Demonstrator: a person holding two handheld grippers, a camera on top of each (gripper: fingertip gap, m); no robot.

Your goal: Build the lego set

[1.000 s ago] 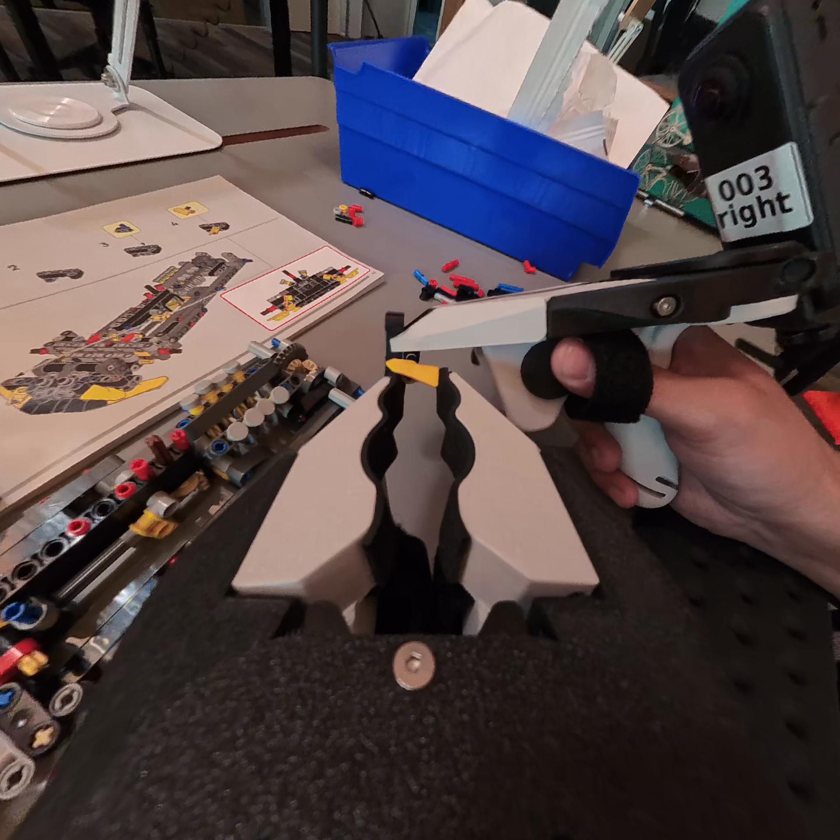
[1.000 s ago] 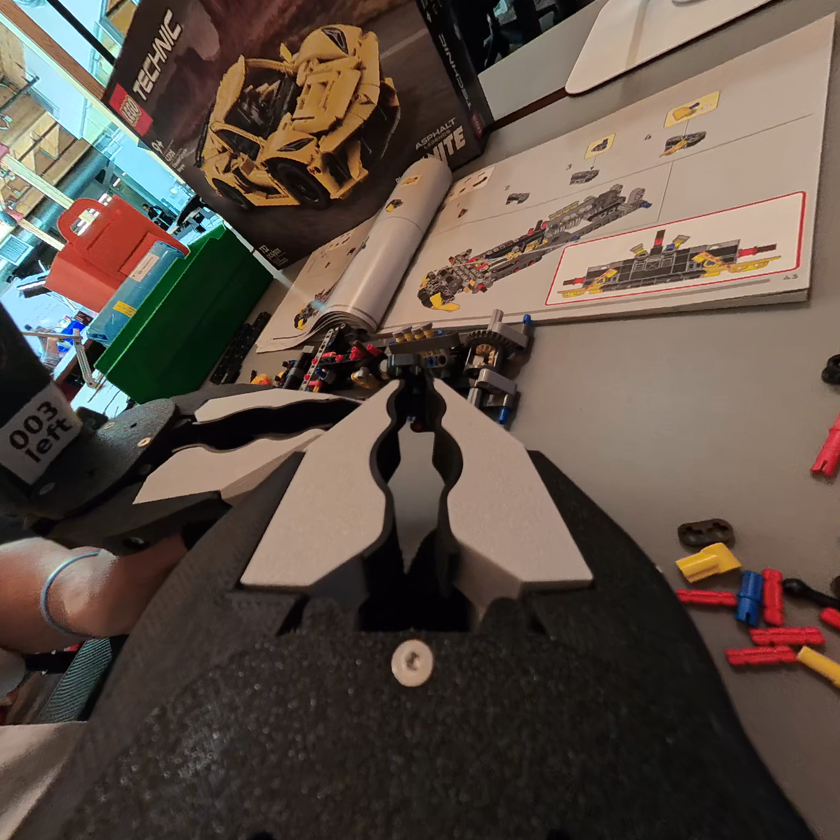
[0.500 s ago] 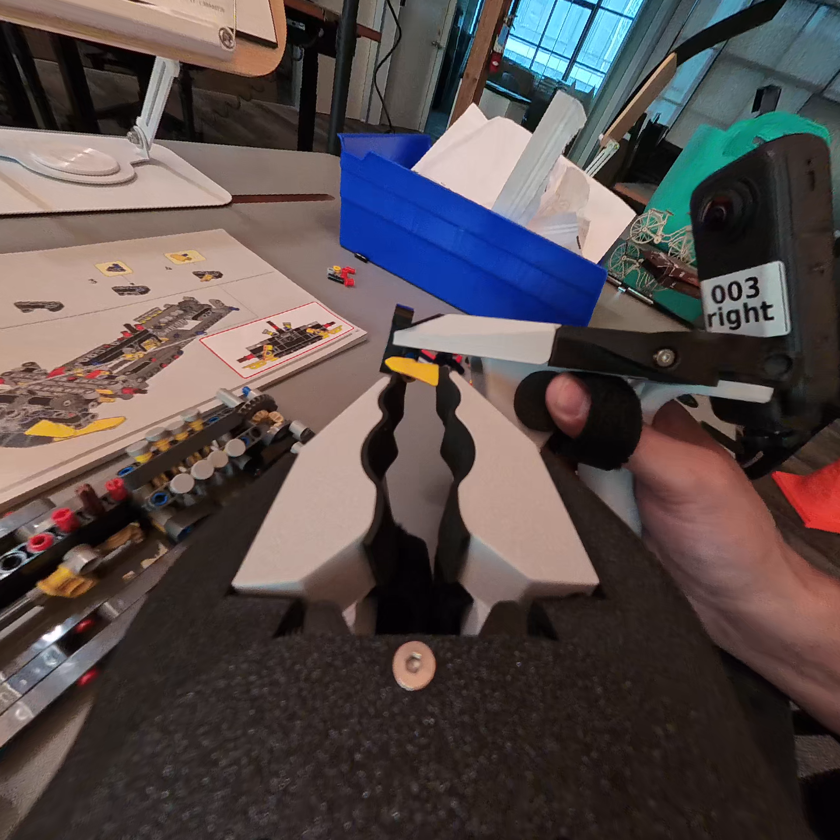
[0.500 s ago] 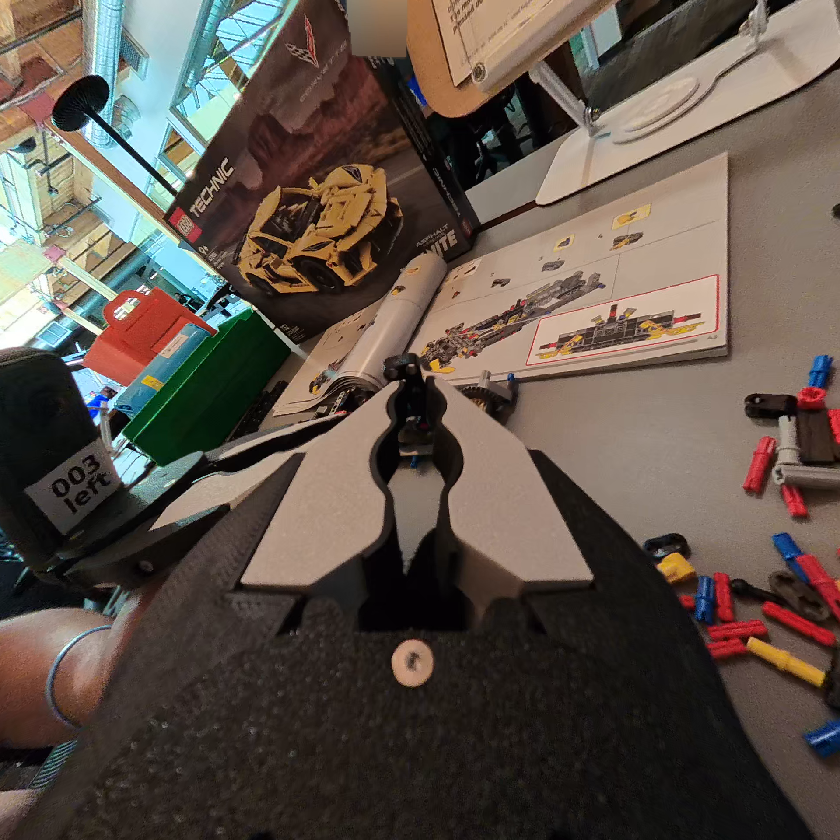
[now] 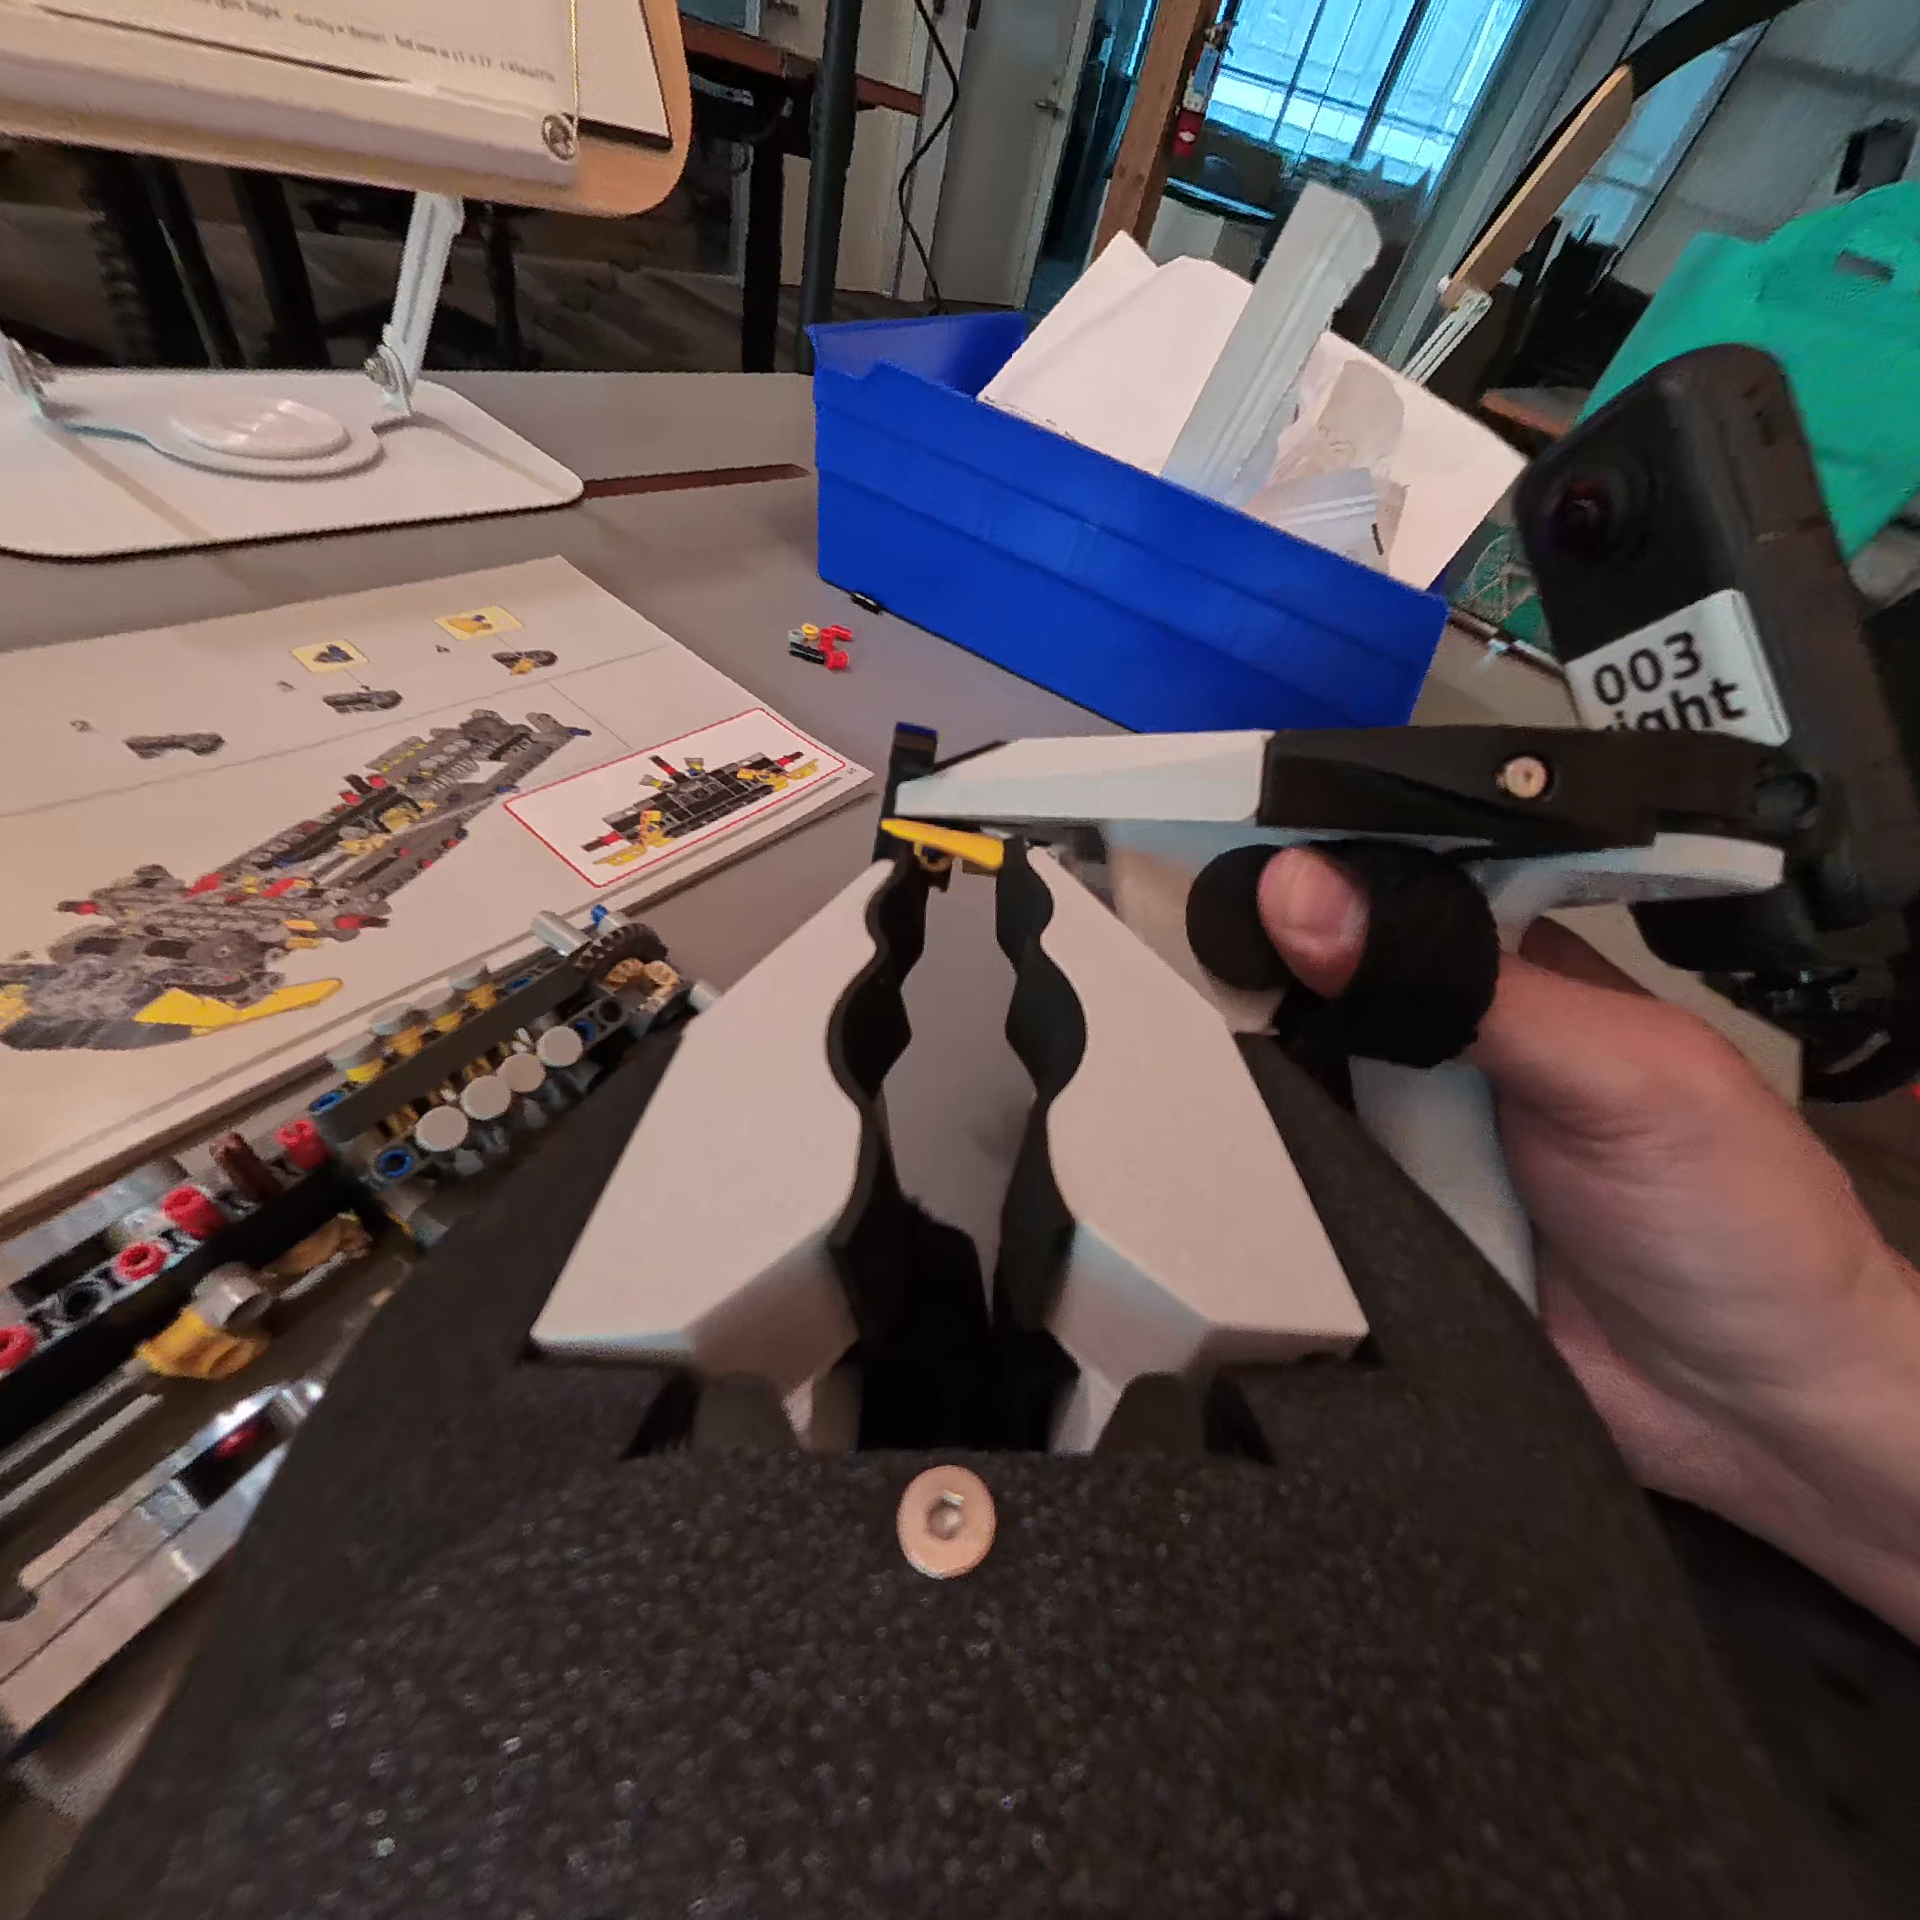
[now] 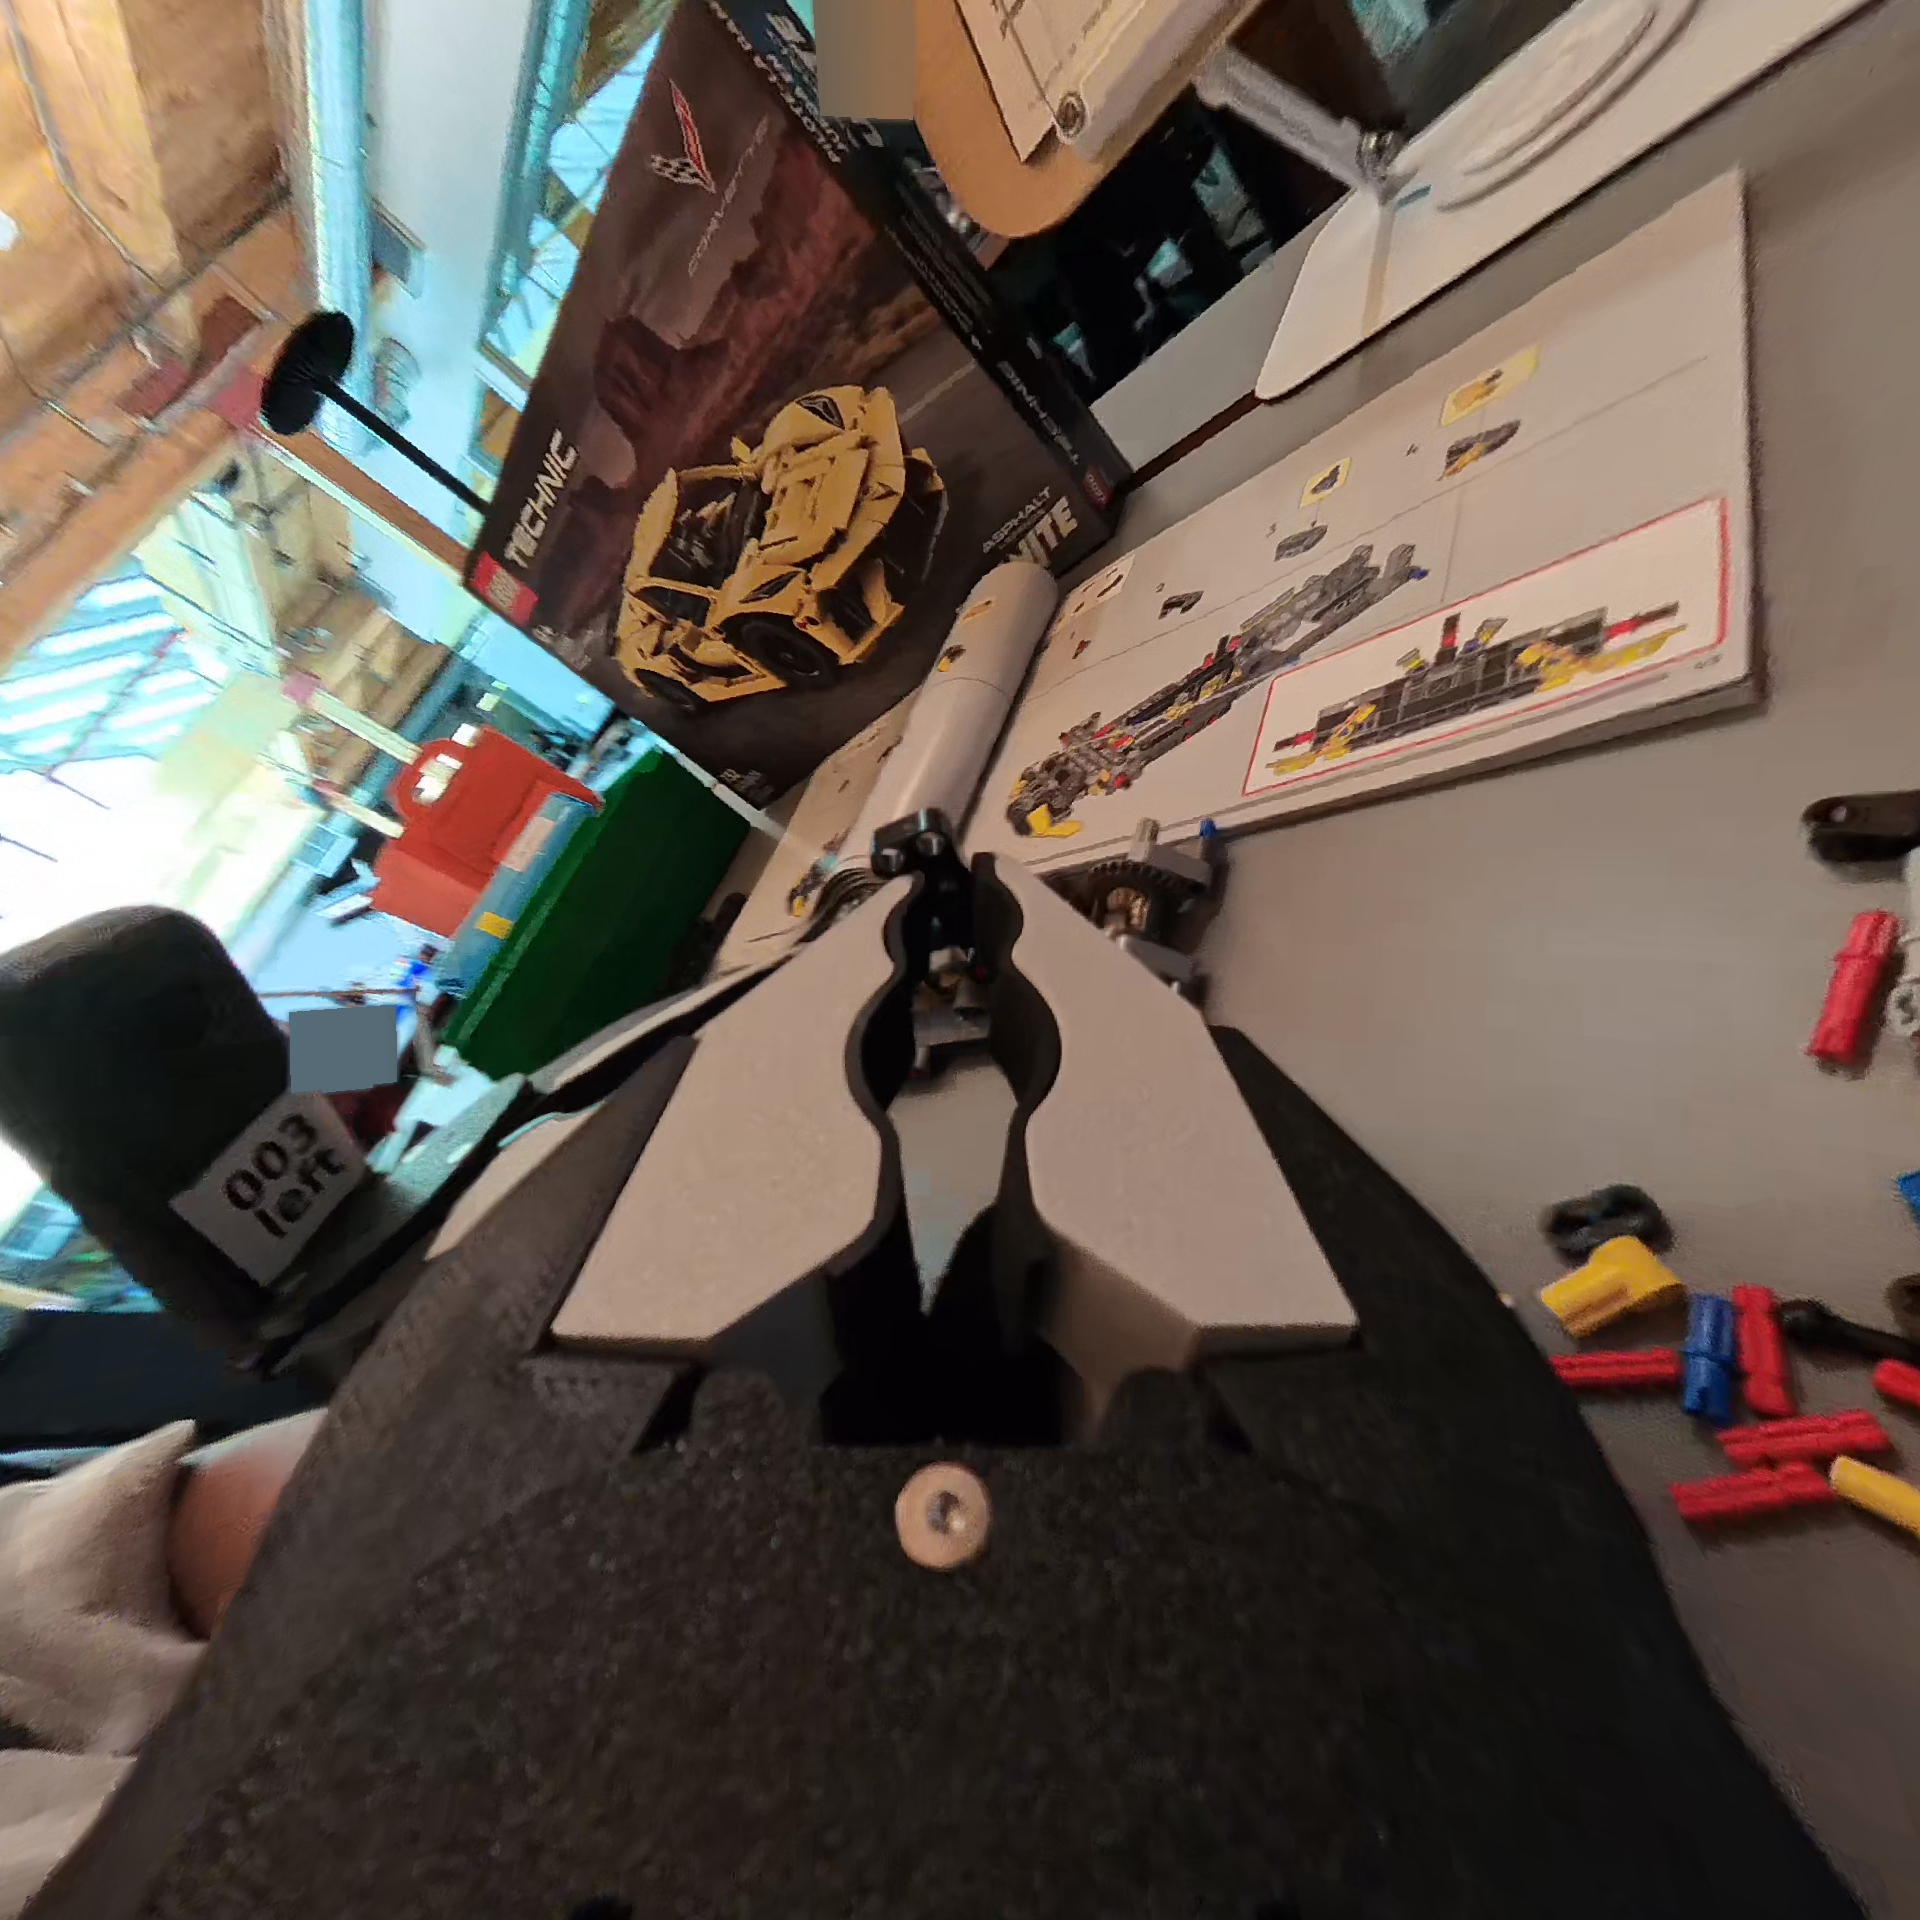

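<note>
My left gripper (image 5: 948,868) is shut on a small yellow piece (image 5: 940,844) and holds it above the table. My right gripper (image 6: 945,883) is shut on a small black piece (image 6: 925,844). In the left wrist view the right gripper (image 5: 902,795) comes in from the right, held by a hand, and its tips meet my left tips; the black piece (image 5: 914,743), blue at its top, sticks up there. The long, partly built chassis (image 5: 499,1060) lies on the table at the lower left, and its end shows in the right wrist view (image 6: 1153,883). The open instruction booklet (image 5: 364,779) lies behind it.
A blue bin (image 5: 1091,561) with paper stands at the back right. A white stand base (image 5: 260,457) sits at the back left. The set's box (image 6: 779,468), a green bin (image 6: 603,914) and a red bin (image 6: 468,810) stand beyond the booklet (image 6: 1455,623). Loose pins (image 6: 1766,1403) lie at the right. Less than 4 cm separates the two grippers' tips.
Both grippers have risen together from the table with their pieces held tip to tip. The chassis and booklet now sit lower and farther off. The right wrist view has rolled.
</note>
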